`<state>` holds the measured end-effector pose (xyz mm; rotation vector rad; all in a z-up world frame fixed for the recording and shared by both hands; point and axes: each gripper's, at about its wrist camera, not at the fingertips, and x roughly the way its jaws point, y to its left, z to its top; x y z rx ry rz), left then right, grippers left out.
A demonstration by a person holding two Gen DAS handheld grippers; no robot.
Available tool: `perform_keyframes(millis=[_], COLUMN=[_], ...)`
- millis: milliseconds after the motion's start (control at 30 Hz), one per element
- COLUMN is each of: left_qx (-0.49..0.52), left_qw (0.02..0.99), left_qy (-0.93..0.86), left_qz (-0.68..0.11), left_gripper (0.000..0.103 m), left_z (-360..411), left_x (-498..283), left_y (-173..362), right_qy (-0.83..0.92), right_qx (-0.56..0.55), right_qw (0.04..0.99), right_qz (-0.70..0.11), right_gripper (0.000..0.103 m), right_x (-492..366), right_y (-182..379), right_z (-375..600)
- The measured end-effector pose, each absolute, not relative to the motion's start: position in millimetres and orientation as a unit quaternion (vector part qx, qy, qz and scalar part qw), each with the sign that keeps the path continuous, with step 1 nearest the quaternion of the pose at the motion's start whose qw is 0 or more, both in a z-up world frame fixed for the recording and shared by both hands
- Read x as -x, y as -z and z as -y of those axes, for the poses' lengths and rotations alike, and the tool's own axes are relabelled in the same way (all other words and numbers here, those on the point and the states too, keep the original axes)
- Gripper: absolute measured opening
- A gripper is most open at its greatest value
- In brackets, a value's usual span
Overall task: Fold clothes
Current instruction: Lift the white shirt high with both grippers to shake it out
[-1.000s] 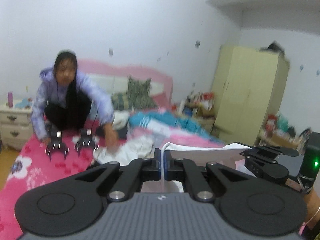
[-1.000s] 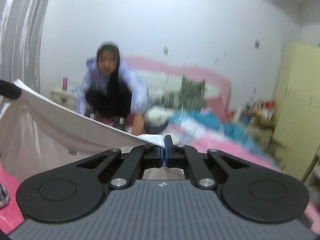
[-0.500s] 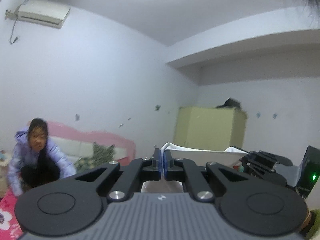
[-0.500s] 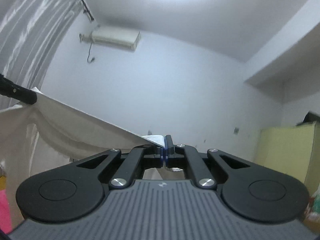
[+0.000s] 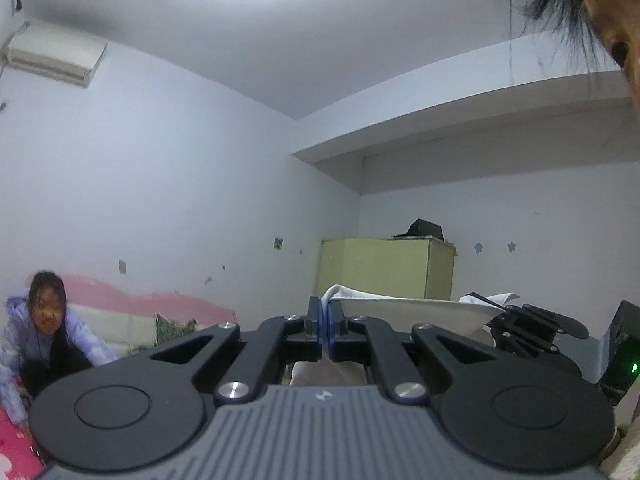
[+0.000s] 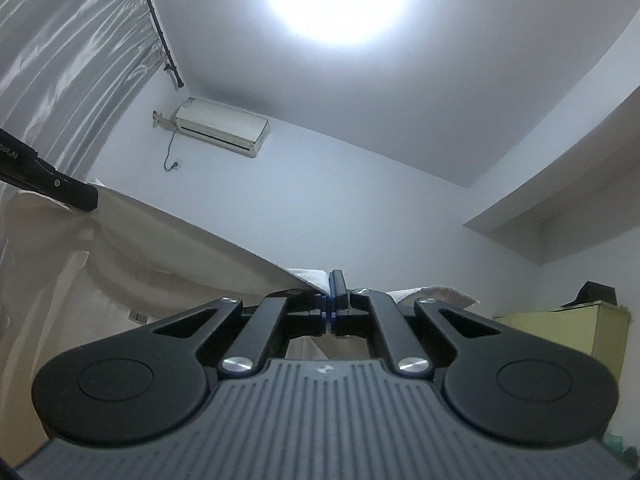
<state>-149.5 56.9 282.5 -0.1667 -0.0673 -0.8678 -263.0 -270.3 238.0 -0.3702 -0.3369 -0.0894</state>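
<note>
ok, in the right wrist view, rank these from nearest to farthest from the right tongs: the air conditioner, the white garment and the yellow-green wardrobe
1. The white garment: clamped in the right tongs, spreading left toward the left tongs.
2. The yellow-green wardrobe: low on the right, across the room.
3. The air conditioner: high on the far wall, upper left.

The left claw (image 5: 323,326) is tilted upward, its two black fingers pressed together so the blue pads meet, pinching an edge of the white garment (image 5: 412,307). The right claw (image 6: 329,300) is pitched up more steeply, its fingers likewise closed with cloth caught between them. In the left wrist view the right claw shows at the far right; in the right wrist view the left claw's finger enters at the left edge.
</note>
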Motion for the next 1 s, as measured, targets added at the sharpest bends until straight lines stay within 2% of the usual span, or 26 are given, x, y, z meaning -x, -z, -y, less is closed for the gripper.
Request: perform_keyframes(millis=[133,333,467,700,1000], left_qx=[0.079,0.098,0.084,0.033,-0.007], left_qw=[0.909,0.92,0.927,0.933,0.935], left_qy=[0.408,0.36,0.306,0.207,0.14], left_qz=[-0.005,-0.123,-0.199,-0.294,-0.325], left_gripper=[0.003,0.003,0.003,0.003,0.003], left_z=[-50.1,-29.8,-4.8,23.0,48.6], left_x=[126.4,56.0,8.5,-93.8,-246.1], left_y=[-256.4,-192.5,-138.2,-24.1,102.0], right_qy=[0.05,0.031,-0.006,-0.067,-0.105], right_qx=[0.193,0.196,0.179,0.115,0.121], right_qw=[0.972,0.98,0.981,0.976,0.961], right_qz=[0.124,0.01,-0.076,-0.173,-0.225], right_gripper=[0.0,0.0,0.0,0.0,0.0], right_x=[248.1,183.5,130.4,12.4,-145.4], right_y=[-225.3,-176.2,-121.0,-9.2,119.0], right_z=[268.8,260.6,267.5,275.2,269.3])
